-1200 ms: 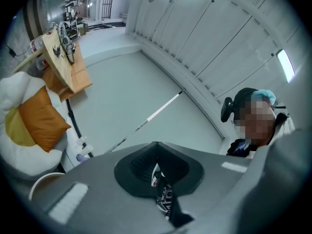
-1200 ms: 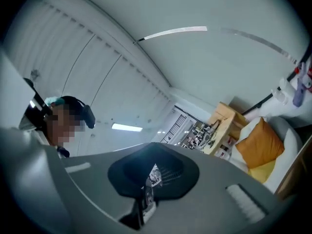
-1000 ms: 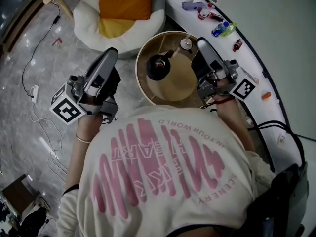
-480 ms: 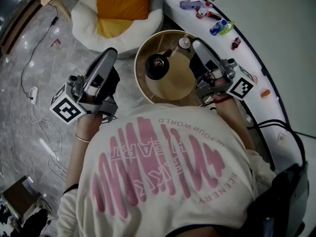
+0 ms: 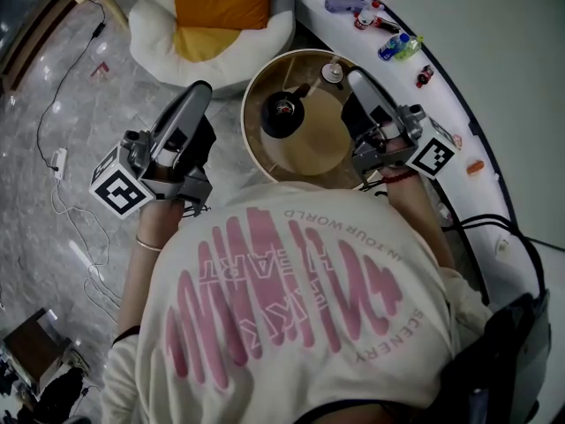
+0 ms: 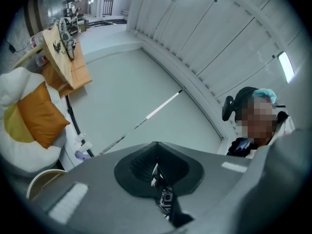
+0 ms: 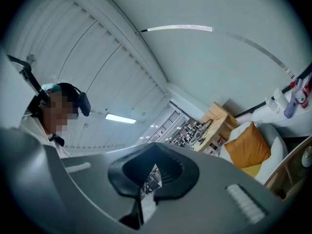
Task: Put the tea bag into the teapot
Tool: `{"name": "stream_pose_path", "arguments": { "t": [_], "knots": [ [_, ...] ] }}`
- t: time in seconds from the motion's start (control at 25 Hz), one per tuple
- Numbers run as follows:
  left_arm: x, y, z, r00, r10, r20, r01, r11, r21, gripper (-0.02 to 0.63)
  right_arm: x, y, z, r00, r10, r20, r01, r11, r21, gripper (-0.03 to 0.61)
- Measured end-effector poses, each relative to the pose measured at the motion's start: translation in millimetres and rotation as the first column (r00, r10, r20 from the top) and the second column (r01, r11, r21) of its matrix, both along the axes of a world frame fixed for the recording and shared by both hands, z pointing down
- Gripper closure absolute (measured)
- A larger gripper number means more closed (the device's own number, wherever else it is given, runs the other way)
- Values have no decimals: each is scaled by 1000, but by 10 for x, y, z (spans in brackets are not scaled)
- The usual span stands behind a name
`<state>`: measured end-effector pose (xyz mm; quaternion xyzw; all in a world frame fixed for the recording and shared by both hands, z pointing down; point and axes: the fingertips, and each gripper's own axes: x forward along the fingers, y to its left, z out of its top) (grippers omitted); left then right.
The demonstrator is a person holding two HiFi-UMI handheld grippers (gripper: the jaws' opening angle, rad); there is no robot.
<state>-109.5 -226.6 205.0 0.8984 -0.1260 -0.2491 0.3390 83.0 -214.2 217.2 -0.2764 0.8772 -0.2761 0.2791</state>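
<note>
A black teapot [image 5: 282, 116] stands on the left part of a round wooden table [image 5: 320, 148]. Behind it, near the far rim, lies a small round pale object [image 5: 333, 71]; I cannot tell whether it is the tea bag. My right gripper [image 5: 355, 76] is held over the table's right side, to the right of the teapot, pointing up and away. Its jaws are shut with nothing between them [image 7: 155, 147]. My left gripper [image 5: 199, 89] hangs over the floor left of the table, also tilted upward, jaws together and empty [image 6: 156, 145].
A white beanbag seat with an orange cushion [image 5: 221, 3] sits beyond the table. A curved white counter [image 5: 459, 104] with bottles and small items [image 5: 397, 49] runs along the right. Cables [image 5: 62, 162] lie on the marble floor at left. The gripper views show another person [image 6: 258, 123].
</note>
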Motion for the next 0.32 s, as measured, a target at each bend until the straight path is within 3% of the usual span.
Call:
{"name": "stream_pose_path", "arguments": {
  "t": [0.32],
  "knots": [
    [62, -4, -1, 1000, 10, -8, -10, 1000, -5, 607, 14, -7, 88, 998, 6, -64, -6, 1000, 1, 577]
  ]
}}
